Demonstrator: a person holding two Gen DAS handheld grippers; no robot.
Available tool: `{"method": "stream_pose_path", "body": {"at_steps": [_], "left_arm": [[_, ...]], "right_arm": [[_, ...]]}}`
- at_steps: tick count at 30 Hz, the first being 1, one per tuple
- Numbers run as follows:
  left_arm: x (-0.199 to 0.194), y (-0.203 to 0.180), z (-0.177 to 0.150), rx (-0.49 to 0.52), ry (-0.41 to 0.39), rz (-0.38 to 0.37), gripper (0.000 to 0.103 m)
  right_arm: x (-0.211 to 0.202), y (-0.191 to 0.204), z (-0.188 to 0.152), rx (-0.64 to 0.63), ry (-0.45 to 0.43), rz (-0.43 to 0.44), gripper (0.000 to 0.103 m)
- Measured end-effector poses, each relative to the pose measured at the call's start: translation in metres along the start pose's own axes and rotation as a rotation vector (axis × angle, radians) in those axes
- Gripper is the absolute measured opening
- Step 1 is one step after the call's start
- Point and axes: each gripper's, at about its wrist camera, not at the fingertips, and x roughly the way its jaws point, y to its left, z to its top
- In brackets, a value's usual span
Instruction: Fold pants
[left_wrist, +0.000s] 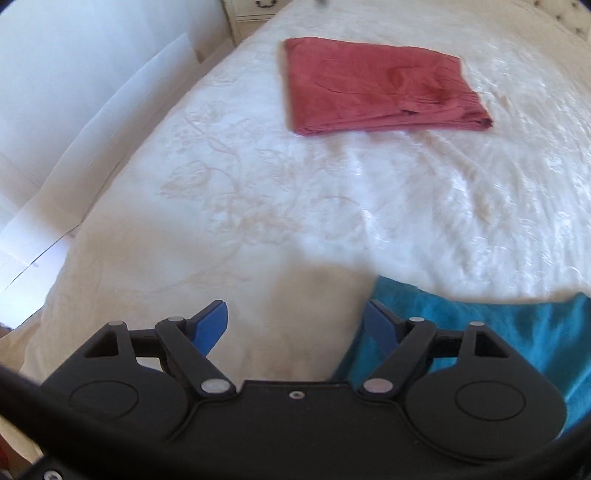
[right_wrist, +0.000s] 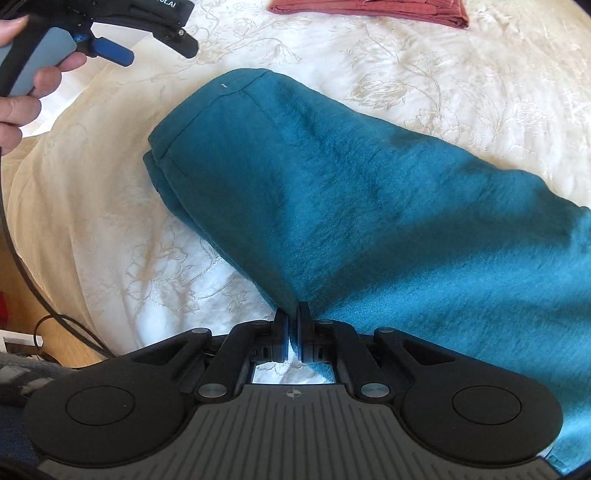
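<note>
The right gripper (right_wrist: 293, 325) is pinching the teal pants (right_wrist: 369, 206) at their near edge; the left gripper (left_wrist: 295, 325) is hanging spread above bare bed (left_wrist: 258, 192) beside their hem.

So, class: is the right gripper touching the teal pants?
Touching. The right wrist view shows the right gripper with its jaws closed on an edge of the teal pants, fabric pinched between them.

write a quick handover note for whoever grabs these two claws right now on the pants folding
Right claw: shut on an edge of the teal pants, pinching the fabric.
Left claw: open, empty, over the white bedspread just beside the teal pants.
Red pants: already folded flat, farther up the bed.
Done: red pair. Teal pair looks partly folded, one hemmed end doubled over.
Left: probably grab the teal fabric with the left claw and finish the fold.
</note>
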Motion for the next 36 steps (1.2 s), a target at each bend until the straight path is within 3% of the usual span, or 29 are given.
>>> {"method": "stream_pose_path", "body": {"at_steps": [5, 9, 11, 13, 15, 20, 25, 29, 32, 36], "left_arm": [[0.02, -0.049, -0.024, 0.165, 0.091, -0.1, 0.083], [0.057, -0.062, -0.053, 0.241, 0.226, 0.008, 0.085], [0.075, -0.053, -0.06, 0.212, 0.286, 0.045, 0.088], [0.08, -0.043, -0.057, 0.146, 0.304, 0.03, 0.092], [0.078, -0.041, -0.052, 0.125, 0.302, 0.038, 0.092], [0.042, -0.059, -0.044, 0.181, 0.184, 0.089, 0.088], [0.007, -0.088, -0.047, 0.243, 0.095, 0.038, 0.088], [0.006, -0.122, -0.059, 0.323, 0.118, -0.023, 0.088], [0.018, -0.138, -0.074, 0.408, 0.141, 0.008, 0.088], [0.039, -0.141, -0.086, 0.47, 0.191, 0.075, 0.088]], "right_arm": [[0.006, 0.007, 0.002, 0.024, -0.009, -0.01, 0.005], [0.004, 0.003, -0.005, 0.073, -0.025, 0.002, 0.01], [-0.005, -0.003, -0.012, 0.121, -0.049, 0.025, 0.015], [-0.017, -0.009, -0.02, 0.172, -0.076, 0.046, 0.016], [-0.031, -0.018, -0.03, 0.226, -0.104, 0.05, 0.016], [-0.067, -0.063, -0.071, 0.461, -0.195, -0.023, 0.018], [-0.092, -0.116, -0.127, 0.764, -0.278, -0.138, 0.027], [-0.093, -0.158, -0.174, 1.06, -0.323, -0.2, 0.032], [-0.088, -0.186, -0.207, 1.274, -0.373, -0.188, 0.033], [-0.085, -0.206, -0.233, 1.445, -0.464, -0.164, 0.04]]}}
